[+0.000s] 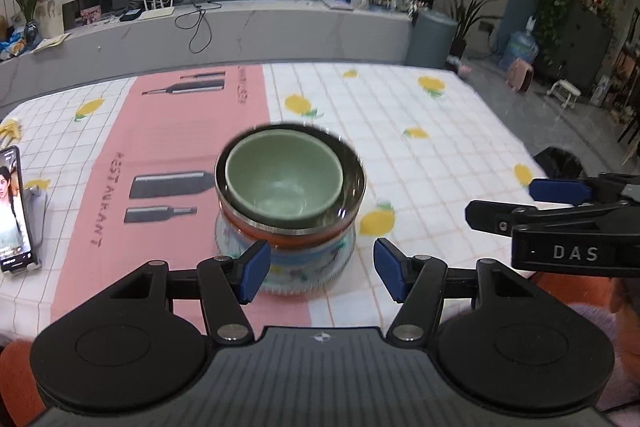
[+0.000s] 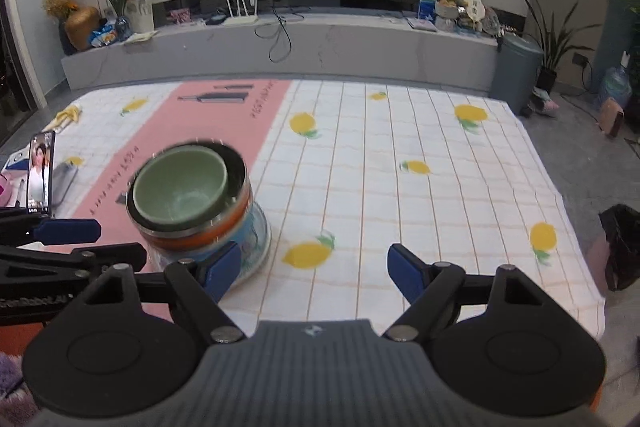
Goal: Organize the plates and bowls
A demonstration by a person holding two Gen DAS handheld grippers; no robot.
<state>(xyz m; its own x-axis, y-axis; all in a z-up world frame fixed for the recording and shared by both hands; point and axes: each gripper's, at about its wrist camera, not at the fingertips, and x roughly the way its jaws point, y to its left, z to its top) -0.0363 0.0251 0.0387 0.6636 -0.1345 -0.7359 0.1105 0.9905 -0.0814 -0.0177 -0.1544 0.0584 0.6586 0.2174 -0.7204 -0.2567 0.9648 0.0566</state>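
A stack of three nested bowls is seen just ahead of the left claw (image 1: 320, 273), whose blue-padded fingers are spread wide with nothing gripped. A pale green ceramic bowl (image 1: 284, 181) is seated inside a steel-rimmed orange bowl (image 1: 290, 227), which is carried by a light blue patterned bowl (image 1: 286, 267) on the lemon-print checked tabletop (image 1: 420, 155). From the right claw (image 2: 314, 269), likewise released and empty, the stack is found ahead and to its left, beside its left finger. A lit smartphone (image 1: 14, 209) is propped far left.

Green bowl (image 1: 284, 179) rim motion-blurred; bottom bowl (image 1: 304, 263) partly behind left tongs (image 1: 318, 269); phone (image 2: 39, 173) text unreadable.
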